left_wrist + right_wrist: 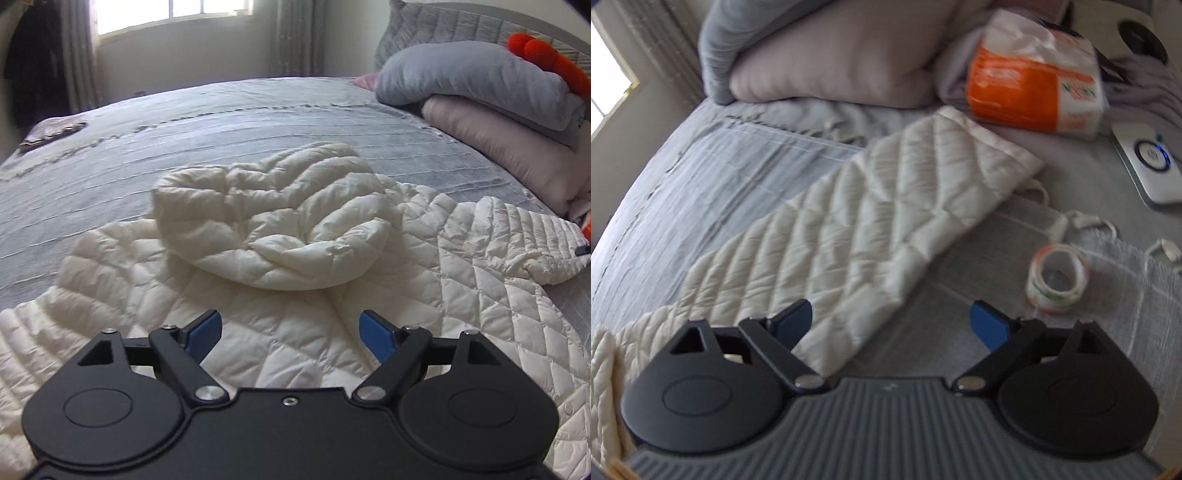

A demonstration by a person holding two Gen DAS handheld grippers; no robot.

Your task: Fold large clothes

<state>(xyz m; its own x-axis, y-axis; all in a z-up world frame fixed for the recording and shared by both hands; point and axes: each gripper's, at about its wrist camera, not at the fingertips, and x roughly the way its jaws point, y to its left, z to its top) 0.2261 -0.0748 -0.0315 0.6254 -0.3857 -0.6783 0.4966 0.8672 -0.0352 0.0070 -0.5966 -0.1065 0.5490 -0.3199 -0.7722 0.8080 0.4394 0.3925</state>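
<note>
On my left wrist view, the left gripper (290, 334) sits at the bottom centre with its blue-padded jaws spread apart and nothing between them. The cream quilted jacket (288, 266) fills the middle of the frame on a grey bedspread (221, 125), its hood bunched on top. On my right wrist view, the right gripper (892, 325) also stands wide and empty at the bottom. The jacket's sleeve (871, 221) runs diagonally through the centre, a tape roll (1057, 280) at right.
</note>
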